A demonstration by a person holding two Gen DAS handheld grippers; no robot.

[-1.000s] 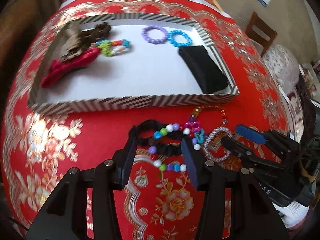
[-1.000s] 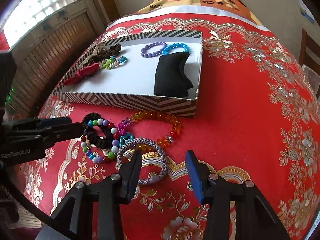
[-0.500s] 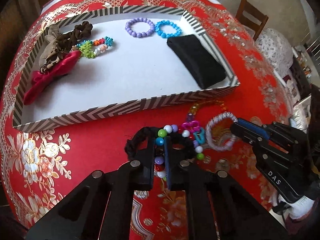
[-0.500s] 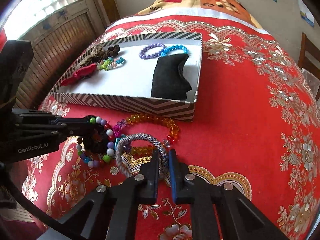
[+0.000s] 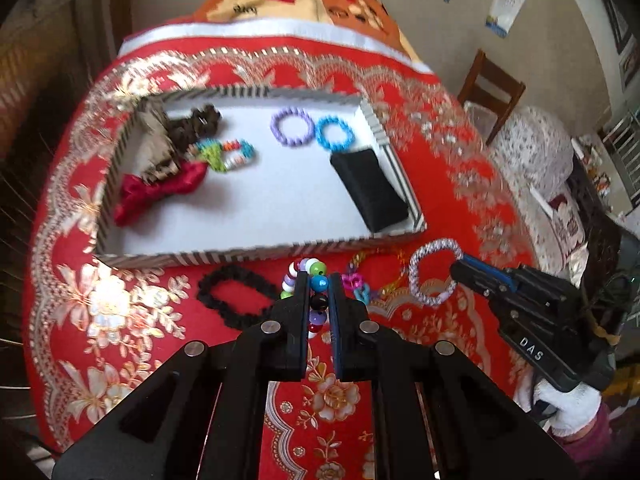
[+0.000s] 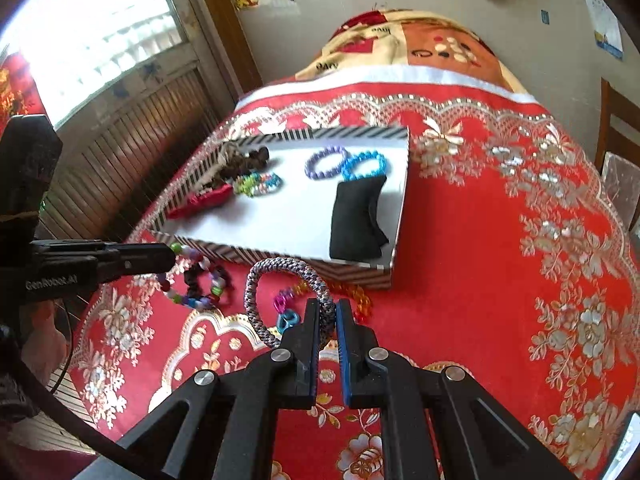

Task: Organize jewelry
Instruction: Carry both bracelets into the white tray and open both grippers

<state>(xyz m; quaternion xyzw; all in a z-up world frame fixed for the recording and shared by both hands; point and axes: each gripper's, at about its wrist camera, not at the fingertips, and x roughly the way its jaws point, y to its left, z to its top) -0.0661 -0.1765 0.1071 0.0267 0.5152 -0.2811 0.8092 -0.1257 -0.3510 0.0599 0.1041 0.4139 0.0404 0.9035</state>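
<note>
My left gripper (image 5: 319, 280) is shut on a multicoloured bead bracelet (image 5: 318, 283) and holds it above the red cloth, in front of the striped tray (image 5: 248, 257). A black scrunchie (image 5: 236, 296) lies on the cloth just left of it. My right gripper (image 6: 328, 307) is shut on a silver-grey braided bracelet (image 6: 256, 300) and holds it lifted; it also shows in the left wrist view (image 5: 434, 272). An amber bead bracelet (image 6: 356, 294) and pink and blue charms (image 6: 285, 312) lie on the cloth below.
The tray holds a purple bracelet (image 5: 292, 127), a blue bracelet (image 5: 334, 134), a black pouch (image 5: 370, 190), a red bow (image 5: 160, 192), a brown scrunchie (image 5: 196, 124) and a colourful bracelet (image 5: 228, 155). A wooden chair (image 5: 490, 94) stands beyond the table's right side.
Both grippers closed from open, the left on the bead bracelet, the right on the braided bracelet, and have lifted them off the cloth. The black scrunchie stayed behind.
</note>
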